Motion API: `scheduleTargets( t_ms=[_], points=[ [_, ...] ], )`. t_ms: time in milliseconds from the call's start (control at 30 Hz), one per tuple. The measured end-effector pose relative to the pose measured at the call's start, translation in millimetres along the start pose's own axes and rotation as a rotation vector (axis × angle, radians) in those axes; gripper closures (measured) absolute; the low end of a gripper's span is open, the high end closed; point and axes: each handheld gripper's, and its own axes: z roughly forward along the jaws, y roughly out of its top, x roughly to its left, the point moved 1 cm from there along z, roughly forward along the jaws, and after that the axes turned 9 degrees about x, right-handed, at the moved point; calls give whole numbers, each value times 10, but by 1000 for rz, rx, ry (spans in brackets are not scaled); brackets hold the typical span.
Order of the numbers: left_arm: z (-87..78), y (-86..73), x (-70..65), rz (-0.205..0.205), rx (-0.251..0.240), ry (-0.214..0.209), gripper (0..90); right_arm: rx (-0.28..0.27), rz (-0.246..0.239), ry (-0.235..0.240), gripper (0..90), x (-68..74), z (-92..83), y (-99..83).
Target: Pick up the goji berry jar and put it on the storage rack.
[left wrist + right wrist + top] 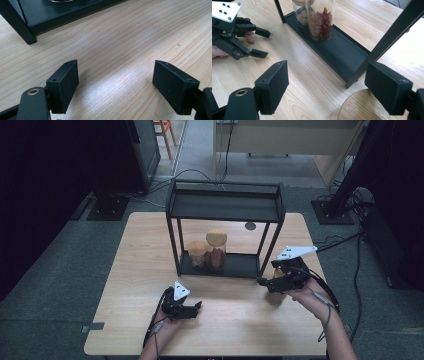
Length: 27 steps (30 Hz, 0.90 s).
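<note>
A black two-tier rack [225, 207] stands at the middle of the wooden table [135, 270]. On its bottom shelf [342, 56] stand two cork-lidded glass jars: a tall one [216, 249] [322, 22] with reddish pieces and a shorter one [197, 254] [301, 15] with pale pieces. A third jar [275, 298] stands on the table right of the rack; its round cork lid [355, 108] lies just below my right gripper [262, 281] [327, 85], which is open above it. My left gripper [198, 308] [115, 82] [260, 42] rests low on the table in front of the rack, open, nothing between its jaws.
The rack's front corner post [384, 42] rises close beside the right gripper. A small dark round mark [250, 226] sits on the table behind the rack. Cables [345, 240] trail on the grey floor at the right; black stands flank the table.
</note>
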Motion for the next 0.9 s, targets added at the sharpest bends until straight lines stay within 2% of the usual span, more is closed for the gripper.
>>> scheduleTargets(
  t_ms=[567, 900],
  points=[
    [1, 0, -1, -1, -1, 1, 215, -6, 0, -37, 194, -56, -56, -48],
    [0, 0, 0, 3, 2, 3, 214, -8, 5, -77, 194, -117, -102, -105]
  ],
)
